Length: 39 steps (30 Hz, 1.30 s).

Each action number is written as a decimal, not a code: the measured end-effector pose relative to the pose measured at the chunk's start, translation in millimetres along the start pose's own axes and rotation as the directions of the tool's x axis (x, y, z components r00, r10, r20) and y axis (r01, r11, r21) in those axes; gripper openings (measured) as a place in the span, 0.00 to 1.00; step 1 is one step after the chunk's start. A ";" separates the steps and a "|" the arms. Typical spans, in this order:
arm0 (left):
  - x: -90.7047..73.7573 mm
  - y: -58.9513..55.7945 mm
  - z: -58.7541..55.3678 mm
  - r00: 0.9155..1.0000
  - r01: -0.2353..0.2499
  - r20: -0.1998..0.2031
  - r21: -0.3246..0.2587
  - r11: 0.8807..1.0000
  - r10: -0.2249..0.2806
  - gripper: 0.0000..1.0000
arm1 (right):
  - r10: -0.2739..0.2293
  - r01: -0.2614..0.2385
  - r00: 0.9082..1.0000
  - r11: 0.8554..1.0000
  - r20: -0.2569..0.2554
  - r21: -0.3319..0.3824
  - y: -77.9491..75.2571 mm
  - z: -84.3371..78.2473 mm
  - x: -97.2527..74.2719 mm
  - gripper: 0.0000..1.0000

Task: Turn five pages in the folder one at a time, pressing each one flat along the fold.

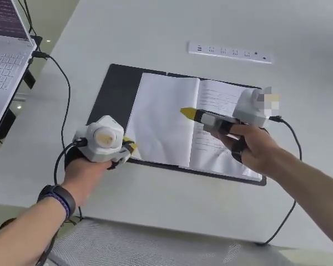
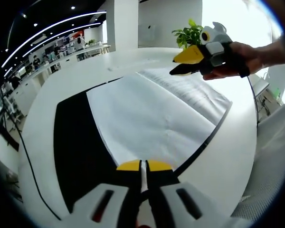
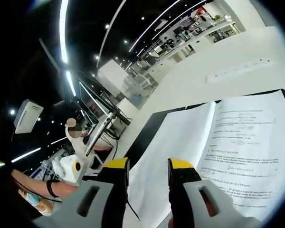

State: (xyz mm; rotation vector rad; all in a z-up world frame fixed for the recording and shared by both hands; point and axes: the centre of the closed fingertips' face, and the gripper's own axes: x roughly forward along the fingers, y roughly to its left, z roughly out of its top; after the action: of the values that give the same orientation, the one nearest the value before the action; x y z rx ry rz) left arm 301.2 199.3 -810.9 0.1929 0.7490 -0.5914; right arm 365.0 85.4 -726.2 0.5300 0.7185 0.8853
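On the white desk lies one black folder, open, with its fold running away from the person. Two sheets are visible in it: one blank page on the left side of the fold and one printed page on the right side. The blank page does not lie completely flat; it has a soft wave near the fold.

There are two tongs, one in each hand. The left tongs have the two yellow tips brought together, with only a thin line between them. They are at the near left corner of the blank page, low at the desk. I cannot tell if paper is caught between the tips.

The right tongs are spread apart, with a clear gap between the yellow tips, and nothing is between them. In the head view they point to the left, above the fold, and they seem not to touch the paper.

Besides this there is one laptop at the far left, one white power strip beyond the folder, and one black cable running from the laptop along the left side of the folder.
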 end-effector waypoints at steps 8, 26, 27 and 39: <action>1.3 0.0 -8.5 1.000 -0.014 -0.021 0.016 1.000 0.014 0.00 | 0.000 0.000 1.000 1.000 -0.007 0.001 -4.9 0.7 3.9 0.31; 0.0 -1.7 -9.3 0.999 -0.023 -0.025 0.000 1.000 0.023 0.00 | -0.013 0.013 1.000 1.000 -0.014 0.006 -30.7 15.0 18.2 0.27; -0.1 -1.9 -9.3 0.999 -0.023 -0.026 -0.002 1.000 0.023 0.00 | -0.016 0.016 1.000 1.000 -0.013 0.008 -33.5 15.6 19.0 0.26; -0.1 -2.2 -9.7 0.999 -0.028 -0.033 -0.022 0.999 0.027 0.00 | -0.040 0.039 0.999 0.996 0.009 0.079 -60.8 11.4 29.5 0.12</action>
State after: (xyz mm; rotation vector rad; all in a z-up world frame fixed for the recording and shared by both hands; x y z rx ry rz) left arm 294.3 201.1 -817.8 0.1925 0.7828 -0.5545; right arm 416.9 76.2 -770.0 0.5883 0.7544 0.8189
